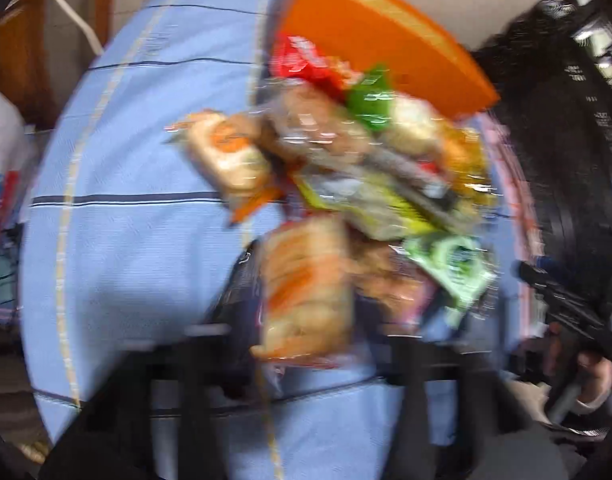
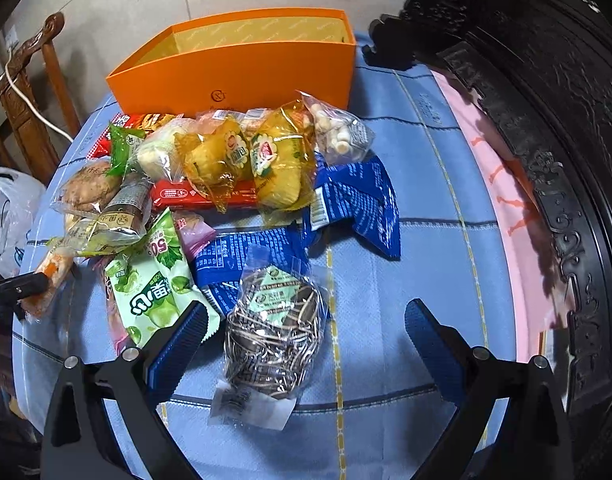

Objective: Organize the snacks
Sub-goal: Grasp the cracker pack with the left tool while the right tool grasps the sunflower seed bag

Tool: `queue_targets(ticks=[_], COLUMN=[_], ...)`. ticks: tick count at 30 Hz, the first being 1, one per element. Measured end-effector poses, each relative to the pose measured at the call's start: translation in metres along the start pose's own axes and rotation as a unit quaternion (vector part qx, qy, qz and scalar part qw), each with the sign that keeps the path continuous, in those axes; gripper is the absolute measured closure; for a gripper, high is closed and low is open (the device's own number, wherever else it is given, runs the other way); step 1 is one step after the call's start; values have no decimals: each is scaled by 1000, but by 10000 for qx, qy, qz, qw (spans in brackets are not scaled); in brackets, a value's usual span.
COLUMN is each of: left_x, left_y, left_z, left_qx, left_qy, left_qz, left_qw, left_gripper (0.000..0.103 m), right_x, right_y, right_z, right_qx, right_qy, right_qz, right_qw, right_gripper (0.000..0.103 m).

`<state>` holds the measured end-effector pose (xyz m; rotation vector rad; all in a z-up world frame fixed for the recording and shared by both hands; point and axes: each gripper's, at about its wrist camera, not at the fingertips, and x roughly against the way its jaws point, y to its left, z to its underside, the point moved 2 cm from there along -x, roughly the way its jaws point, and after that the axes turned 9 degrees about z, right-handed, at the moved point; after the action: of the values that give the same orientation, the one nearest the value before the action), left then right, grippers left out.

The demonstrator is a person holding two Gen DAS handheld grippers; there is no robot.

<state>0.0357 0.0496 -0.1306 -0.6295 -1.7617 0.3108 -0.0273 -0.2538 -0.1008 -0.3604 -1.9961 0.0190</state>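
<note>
Left gripper [image 1: 306, 344] clenched on orange bun pack [image 1: 306, 284] at pile's near edge; light, soft, crinkly, so pinch the wrapper seam. Right gripper [image 2: 306, 340] released over chocolate bun [image 2: 274, 320]

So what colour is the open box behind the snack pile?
Orange outside, with a paler yellow lining inside the box. The right wrist view shows it best.

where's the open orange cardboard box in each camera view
Left wrist view: the open orange cardboard box sits at the top, right of centre, blurred, behind the heap of wrapped snacks.
Right wrist view: the same box stands upper centre, behind the snacks, its open top showing a yellow lining.
Shared landmark: the blue striped tablecloth under everything.
</note>
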Motion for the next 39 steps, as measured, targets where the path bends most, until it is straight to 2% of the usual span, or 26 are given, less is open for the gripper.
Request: queue_targets(ticks=[4, 6, 10, 11, 13, 14, 19, 21, 24, 25, 29, 32, 36, 37, 38, 39], left_x=[-12, -18, -20, -23, -33, -39, -56, -61, -76, -80, -92, -99, -100, -100, -98, -90], left_y=[4, 16, 2, 0, -3, -3, -6, -7, -13, -16, -28, -36, -40, -40, -38, -31], left_z=[4, 8, 11, 12, 15, 17, 17, 16, 13, 12, 10, 9, 11, 11, 11, 12], left_qx=[-84, 170, 26, -14, -32, 28, 238, 380, 389, 401, 355, 371, 325, 311, 292, 278], left_qy=[249, 350, 372, 445, 565, 614, 736, 796, 987, 1036, 1039, 1008, 965, 960, 955, 942], left_qz=[-391, -339, -197, -212, -463, -627, -585, -544, -740, -822, -1003, -1057, -1131, -1137, -1157, -1194], left_qw=[9989, 9987, 9991, 9988, 9973, 9961, 9953, 9946, 9916, 9904, 9889, 9886, 9884, 9884, 9882, 9880], left_gripper=[83, 83, 81, 77, 42, 39, 36, 36, 34, 29, 26, 26, 35, 37, 38, 43], right_x=[0, 3, 7, 6, 6, 7, 8, 6, 1, 0, -9, -28, -56, -63, -67, -70], right_y=[3, 6, 7, 7, 6, 6, -4, -8, -15, -16, -2, 10, 16, 16, 14, 14], right_z=[5, 6, 6, 6, 6, 6, 14, 25, 37, 39, 38, 32, 25, 25, 26, 27], right_qx=[-42, 0, 32, -11, -43, -25, 107, 390, 463, 422, 378, 199, 42, -43, -170, -228], right_qy=[78, 47, 8, 32, 45, 25, -103, -97, 120, 167, 250, 548, 863, 969, 1058, 1143], right_qz=[-5, -19, 55, 46, 29, 42, 212, 282, 125, 45, -218, -347, -227, -298, -447, -632], right_qw=[10000, 10000, 10000, 10000, 10000, 10000, 9997, 9988, 9988, 9990, 9987, 9977, 9960, 9948, 9932, 9912], right_gripper=[4, 4, 4, 4, 4, 4, 4, 4, 4, 4, 4, 4, 5, 8, 31, 39])
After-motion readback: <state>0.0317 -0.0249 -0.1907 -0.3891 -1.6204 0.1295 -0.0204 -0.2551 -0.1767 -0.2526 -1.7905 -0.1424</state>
